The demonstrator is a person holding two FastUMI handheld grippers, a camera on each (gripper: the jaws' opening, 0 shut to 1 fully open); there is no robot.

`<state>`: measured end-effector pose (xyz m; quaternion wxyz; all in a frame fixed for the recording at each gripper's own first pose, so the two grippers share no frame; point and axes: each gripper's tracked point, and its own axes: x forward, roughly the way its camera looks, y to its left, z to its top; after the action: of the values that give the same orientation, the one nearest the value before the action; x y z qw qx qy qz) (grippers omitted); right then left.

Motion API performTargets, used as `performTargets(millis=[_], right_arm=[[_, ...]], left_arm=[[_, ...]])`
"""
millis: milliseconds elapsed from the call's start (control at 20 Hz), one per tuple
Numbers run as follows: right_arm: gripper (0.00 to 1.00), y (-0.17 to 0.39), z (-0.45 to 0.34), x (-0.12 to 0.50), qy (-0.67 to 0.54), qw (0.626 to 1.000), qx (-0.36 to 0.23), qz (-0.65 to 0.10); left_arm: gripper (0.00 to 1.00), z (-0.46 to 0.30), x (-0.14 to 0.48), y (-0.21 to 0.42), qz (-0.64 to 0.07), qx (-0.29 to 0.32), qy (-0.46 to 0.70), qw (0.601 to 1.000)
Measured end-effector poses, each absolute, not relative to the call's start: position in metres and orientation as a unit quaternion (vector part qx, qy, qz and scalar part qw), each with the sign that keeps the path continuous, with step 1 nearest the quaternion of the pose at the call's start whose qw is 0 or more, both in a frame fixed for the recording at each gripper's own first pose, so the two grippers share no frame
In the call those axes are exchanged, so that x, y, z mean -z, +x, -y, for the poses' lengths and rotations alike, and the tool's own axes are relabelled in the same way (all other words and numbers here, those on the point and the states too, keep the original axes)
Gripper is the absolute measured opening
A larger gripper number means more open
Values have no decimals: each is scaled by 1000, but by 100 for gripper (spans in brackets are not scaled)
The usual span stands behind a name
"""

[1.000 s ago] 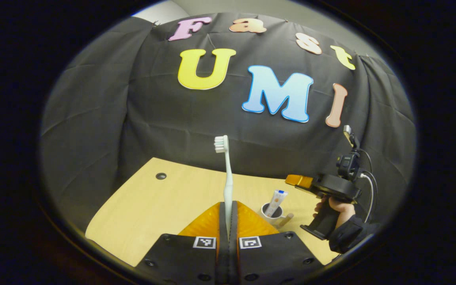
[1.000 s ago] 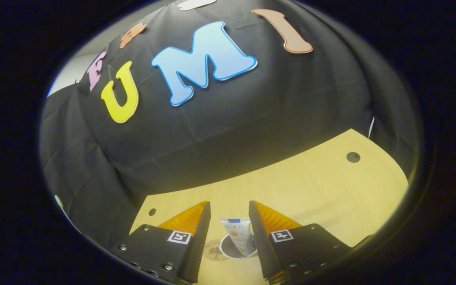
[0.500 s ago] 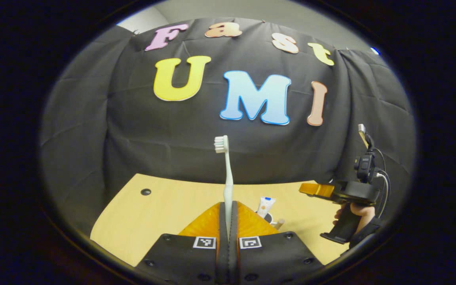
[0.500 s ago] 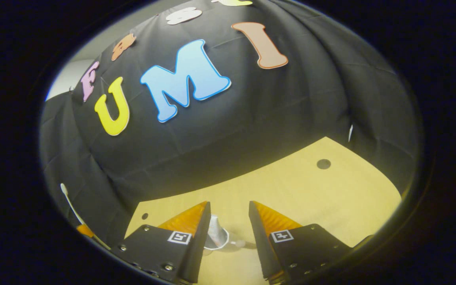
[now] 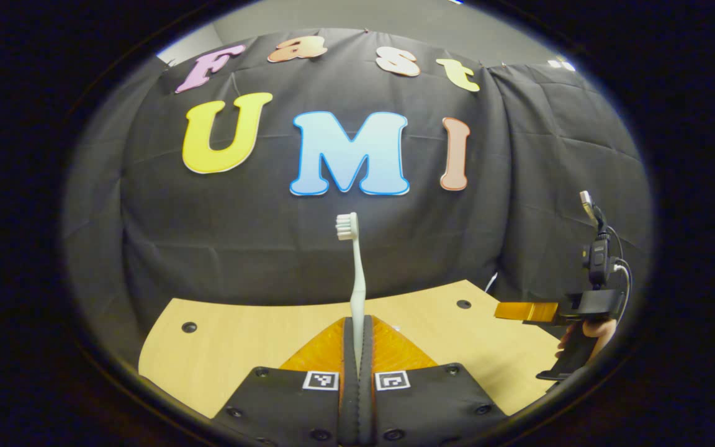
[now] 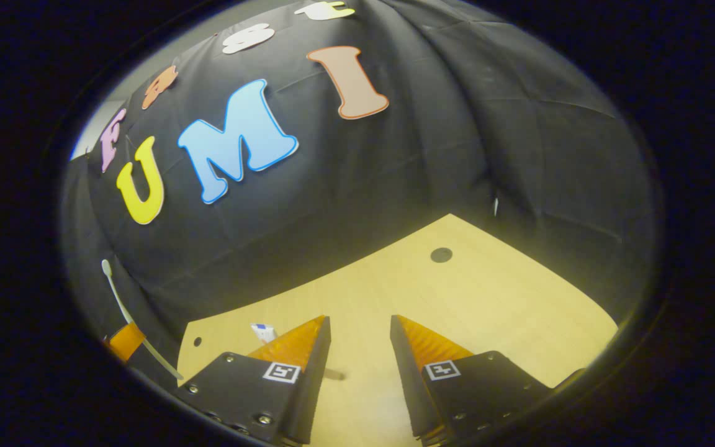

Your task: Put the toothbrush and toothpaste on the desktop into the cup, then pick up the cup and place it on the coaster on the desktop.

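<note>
Above the tabletop (image 5: 258, 347) we hold the toothbrush (image 5: 355, 273) upright, bristles at the top, its handle clamped between the closed fingers of the left gripper (image 5: 357, 329). Off to the right of the toothbrush, a hand (image 5: 581, 338) holds the right gripper (image 6: 357, 335) near the tabletop's edge; in the right gripper view its fingers stand apart with nothing between them. Just left of those fingers we see the top of the toothpaste (image 6: 262, 332), which we judge is already standing in the cup, though the cup itself is hidden behind a finger.

We take the step in hand to be carrying the toothbrush to the cup. To do it well, we should bring the cup back into the left gripper view first, then centre the toothbrush's lower end over the opening, beside the toothpaste and not on it. We should lower before releasing, so the long handle settles against the rim without tipping the cup.
</note>
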<state>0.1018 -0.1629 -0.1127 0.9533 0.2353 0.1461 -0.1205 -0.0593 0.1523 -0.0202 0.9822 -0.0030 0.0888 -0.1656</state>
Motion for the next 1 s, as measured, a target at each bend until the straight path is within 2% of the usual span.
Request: performTargets(millis=[300, 1000], right_arm=[[58, 73, 203, 118, 244, 943, 170, -148], [58, 21, 234, 143, 236, 930, 205, -194]], left_arm=[[7, -126, 29, -31, -81, 196, 11, 977], [7, -80, 109, 40, -79, 194, 28, 978]])
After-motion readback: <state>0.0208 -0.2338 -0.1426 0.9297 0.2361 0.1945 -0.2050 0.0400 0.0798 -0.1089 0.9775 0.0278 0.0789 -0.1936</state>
